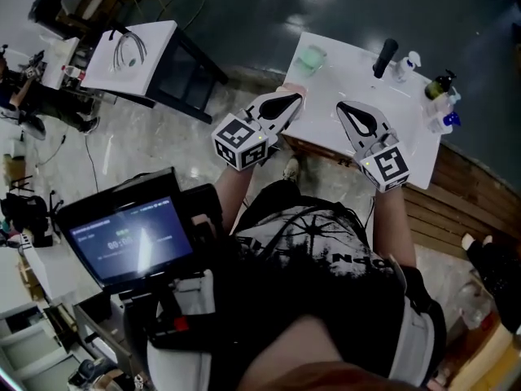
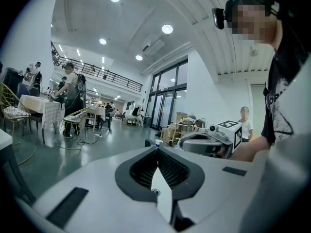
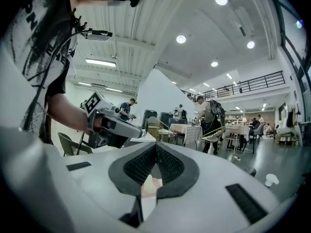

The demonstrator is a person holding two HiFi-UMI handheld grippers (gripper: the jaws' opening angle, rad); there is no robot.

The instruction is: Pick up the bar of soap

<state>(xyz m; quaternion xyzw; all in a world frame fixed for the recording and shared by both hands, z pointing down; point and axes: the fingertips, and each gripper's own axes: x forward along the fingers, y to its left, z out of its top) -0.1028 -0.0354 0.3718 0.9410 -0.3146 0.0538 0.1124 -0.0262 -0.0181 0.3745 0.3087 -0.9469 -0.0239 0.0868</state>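
Pale-green squarish block (image 1: 311,59), possibly soap, on white table (image 1: 352,65); left claw (image 1: 299,97), right claw (image 1: 341,105) closed, empty.

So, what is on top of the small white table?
On the white table: a pale green translucent dish, a black cylinder and small bottles along one edge. The left gripper and right gripper, jaws shut, cover the surface beneath them.

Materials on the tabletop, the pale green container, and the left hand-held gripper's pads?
The tabletop is white and smooth with a faint sheen, probably laminate or painted board. The pale green container looks translucent, likely plastic. On the left hand-held gripper, the pads are black, matte and ribbed, so they look like rubber.
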